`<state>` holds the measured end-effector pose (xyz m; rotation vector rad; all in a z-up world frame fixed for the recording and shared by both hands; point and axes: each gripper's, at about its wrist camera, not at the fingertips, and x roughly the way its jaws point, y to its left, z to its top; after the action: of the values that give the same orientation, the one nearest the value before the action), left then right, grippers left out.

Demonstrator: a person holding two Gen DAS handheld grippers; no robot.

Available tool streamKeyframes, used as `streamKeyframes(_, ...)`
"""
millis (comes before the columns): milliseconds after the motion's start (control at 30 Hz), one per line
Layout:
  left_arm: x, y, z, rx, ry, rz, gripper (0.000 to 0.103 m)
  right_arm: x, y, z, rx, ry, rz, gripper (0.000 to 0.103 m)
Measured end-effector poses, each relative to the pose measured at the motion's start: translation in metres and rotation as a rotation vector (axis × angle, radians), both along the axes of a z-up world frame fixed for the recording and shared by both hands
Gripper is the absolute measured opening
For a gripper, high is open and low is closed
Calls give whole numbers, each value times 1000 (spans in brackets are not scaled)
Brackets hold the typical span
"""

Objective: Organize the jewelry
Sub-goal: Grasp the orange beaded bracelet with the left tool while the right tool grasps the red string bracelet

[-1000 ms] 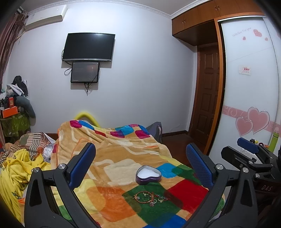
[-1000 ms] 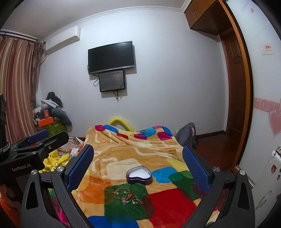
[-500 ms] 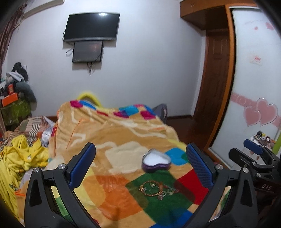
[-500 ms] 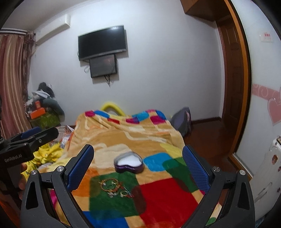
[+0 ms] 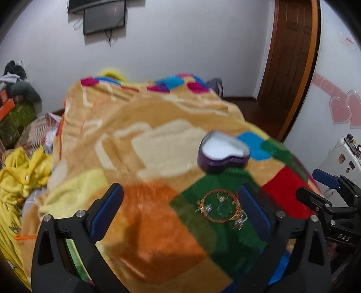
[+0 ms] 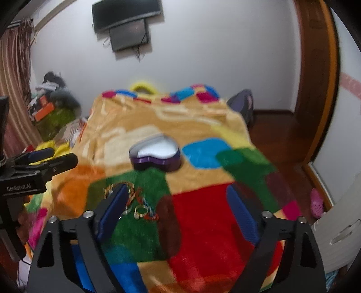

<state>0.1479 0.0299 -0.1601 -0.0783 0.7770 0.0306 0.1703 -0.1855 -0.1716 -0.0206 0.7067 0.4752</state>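
Note:
A purple heart-shaped box (image 5: 223,155) with a white lining stands open on the colourful blanket (image 5: 144,139); it also shows in the right wrist view (image 6: 155,155). A small heap of jewelry (image 5: 220,206), an orange bracelet with rings, lies on a green patch just in front of the box, and shows in the right wrist view (image 6: 137,204) too. My left gripper (image 5: 180,211) is open and empty above the blanket, left of the jewelry. My right gripper (image 6: 178,214) is open and empty over the red patch, its left finger partly hiding the jewelry.
The blanket covers a bed with yellow clothes (image 5: 18,171) at its left. A wooden door (image 5: 291,51) and a white wardrobe with pink hearts (image 5: 340,110) stand at the right. A TV (image 6: 126,13) hangs on the far wall.
Both grippers have moved forward and down toward the blanket, so the box and jewelry look larger and nearer. Both stay open and empty.

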Motion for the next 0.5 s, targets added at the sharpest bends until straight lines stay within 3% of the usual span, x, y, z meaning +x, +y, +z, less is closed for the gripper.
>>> streamKeyframes(67, 3, 2, -11, -2, 44, -7, 85, 2, 4, -7, -13, 28, 27, 71)
streamKeyframes(300, 11, 4, -36, -59, 153, -54, 63, 3, 16, -23, -9, 90, 115, 52)
streamKeyframes(400, 12, -1, -39, -38, 158, -60, 60, 6, 19, -29, -24, 102, 134, 45)
streamKeyframes(500, 15, -6, -40, -36, 168, -85, 49, 7, 20, -33, -35, 110, 141, 40)
